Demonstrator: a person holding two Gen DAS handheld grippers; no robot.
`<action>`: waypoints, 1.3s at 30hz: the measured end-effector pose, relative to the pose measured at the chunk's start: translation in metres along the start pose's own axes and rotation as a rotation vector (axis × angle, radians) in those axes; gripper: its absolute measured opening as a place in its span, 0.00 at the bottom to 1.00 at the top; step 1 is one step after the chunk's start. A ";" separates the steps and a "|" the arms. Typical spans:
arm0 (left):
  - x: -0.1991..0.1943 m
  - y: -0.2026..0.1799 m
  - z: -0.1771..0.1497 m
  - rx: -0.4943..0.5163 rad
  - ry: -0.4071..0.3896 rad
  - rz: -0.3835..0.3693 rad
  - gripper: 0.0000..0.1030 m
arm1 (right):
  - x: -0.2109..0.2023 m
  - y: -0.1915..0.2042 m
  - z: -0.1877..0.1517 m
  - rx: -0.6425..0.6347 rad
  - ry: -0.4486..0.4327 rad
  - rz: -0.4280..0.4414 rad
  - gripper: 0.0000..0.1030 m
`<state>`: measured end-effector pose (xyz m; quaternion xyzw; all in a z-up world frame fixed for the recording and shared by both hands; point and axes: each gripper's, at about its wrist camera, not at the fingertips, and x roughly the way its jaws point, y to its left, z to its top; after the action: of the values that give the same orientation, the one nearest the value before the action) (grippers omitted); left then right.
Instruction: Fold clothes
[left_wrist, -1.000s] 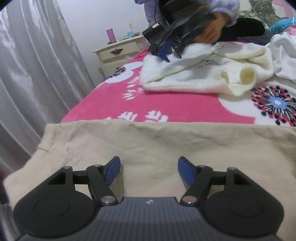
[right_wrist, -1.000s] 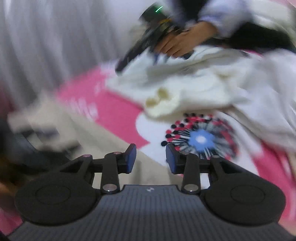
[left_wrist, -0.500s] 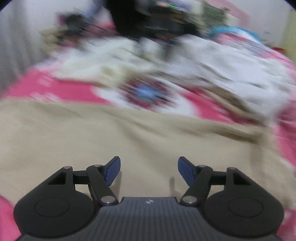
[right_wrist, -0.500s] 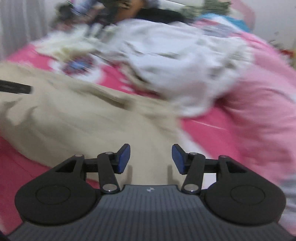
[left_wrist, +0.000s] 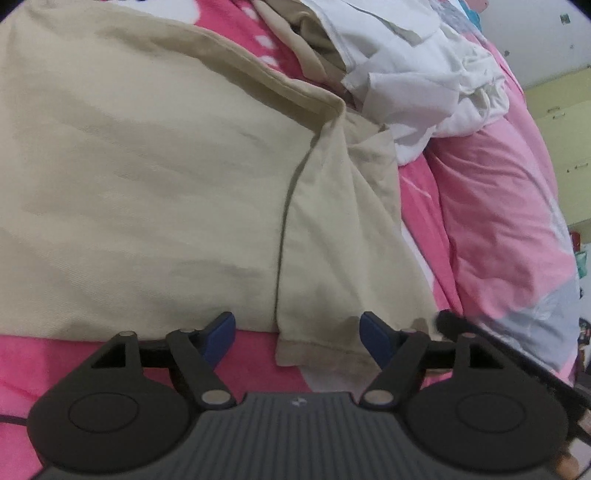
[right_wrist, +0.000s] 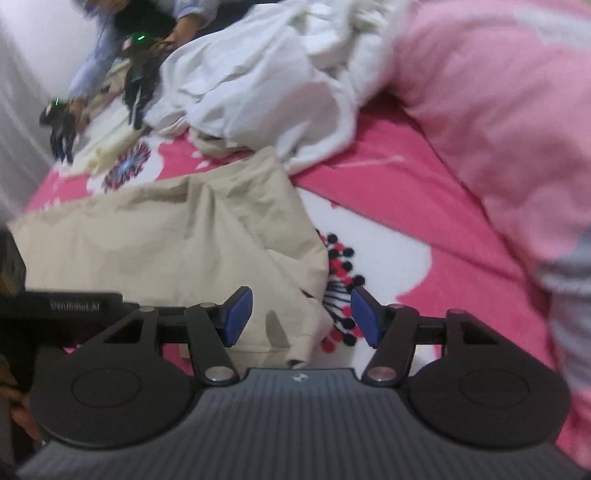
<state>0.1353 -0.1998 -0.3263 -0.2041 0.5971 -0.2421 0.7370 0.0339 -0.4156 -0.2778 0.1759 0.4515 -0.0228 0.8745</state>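
A beige pair of trousers (left_wrist: 155, 177) lies spread on the pink bed; it also shows in the right wrist view (right_wrist: 177, 236). My left gripper (left_wrist: 297, 334) is open and empty, hovering low over the hem of a trouser leg (left_wrist: 325, 350). My right gripper (right_wrist: 301, 315) is open and empty, just above the trousers' near corner (right_wrist: 291, 332). The right gripper's dark finger (left_wrist: 461, 328) shows at the right of the left wrist view.
A heap of white clothes (left_wrist: 424, 77) lies beyond the trousers, also in the right wrist view (right_wrist: 266, 77). A pink quilt (right_wrist: 498, 103) is bunched at the right. Another person with grippers (right_wrist: 136, 74) works on a cream garment (right_wrist: 110, 147) at the far left.
Both grippers have swung right along the bed, from the trousers' waist end and the cream garment to the leg hem. Both stay open.
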 end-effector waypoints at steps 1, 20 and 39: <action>0.001 -0.002 -0.001 0.009 0.003 0.004 0.73 | 0.008 -0.007 -0.001 0.032 0.037 0.030 0.51; -0.027 0.022 0.004 0.010 -0.017 0.090 0.72 | -0.026 0.080 -0.011 -0.343 0.076 0.383 0.51; -0.036 -0.033 0.032 0.232 -0.083 -0.090 0.73 | 0.032 0.117 -0.064 -0.631 0.138 0.336 0.29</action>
<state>0.1566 -0.2047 -0.2723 -0.1537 0.5242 -0.3336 0.7683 0.0263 -0.2808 -0.3041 -0.0299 0.4589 0.2737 0.8447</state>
